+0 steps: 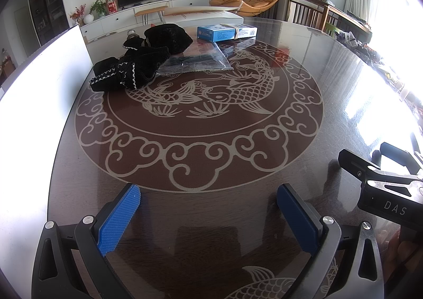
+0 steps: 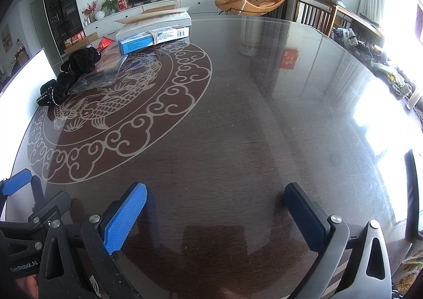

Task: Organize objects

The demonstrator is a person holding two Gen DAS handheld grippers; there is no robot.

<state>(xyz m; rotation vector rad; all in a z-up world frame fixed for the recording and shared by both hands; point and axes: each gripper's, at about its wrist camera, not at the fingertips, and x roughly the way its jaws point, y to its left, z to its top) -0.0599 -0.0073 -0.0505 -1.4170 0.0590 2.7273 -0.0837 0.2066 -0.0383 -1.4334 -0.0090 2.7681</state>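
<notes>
A pile of black fabric items with white stitching (image 1: 132,63) (image 2: 71,71) lies at the far left of the round glass-topped table (image 1: 211,219) (image 2: 264,127). A clear plastic bag with dark contents (image 1: 195,60) (image 2: 95,78) rests against it. Behind lies a blue and white box with a rubber band (image 1: 227,31) (image 2: 153,38), and farther back a flat white box (image 1: 203,17) (image 2: 153,21). My left gripper (image 1: 208,211) is open over the near table edge, empty. My right gripper (image 2: 215,214) is open too, empty, far from the objects.
A white panel (image 1: 39,82) (image 2: 23,79) stands at the table's left edge. The right gripper's body (image 1: 383,185) shows at the right of the left wrist view. Wooden chairs (image 2: 317,14) and a cluttered sideboard (image 2: 370,47) lie beyond the far right rim.
</notes>
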